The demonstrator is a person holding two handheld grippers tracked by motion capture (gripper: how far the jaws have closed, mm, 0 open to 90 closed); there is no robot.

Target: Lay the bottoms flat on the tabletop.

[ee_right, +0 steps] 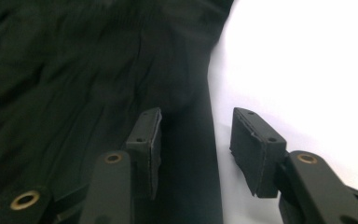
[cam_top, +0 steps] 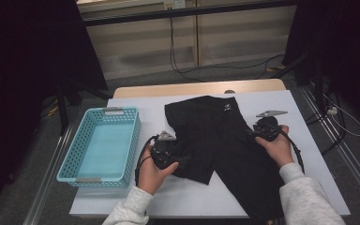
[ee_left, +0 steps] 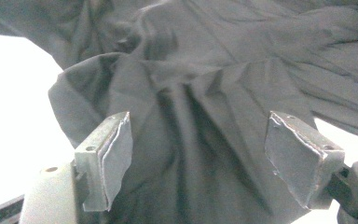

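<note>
Because the black shorts [cam_top: 220, 140] are soft, thin cloth, they look light and floppy, and they will sag and bunch up when lifted. They lie spread on the white surface [cam_top: 309, 154], just beside the blue basket [cam_top: 101, 145]. The left claw [cam_top: 180, 160] sits at the folded leg with its jaws wide apart, cloth under them but not pinched. The right claw [ee_right: 196, 140] has its jaws apart too, over the shorts' edge. I think a thick hem or the waistband is the best place to pinch, since smooth cloth may slip.
</note>
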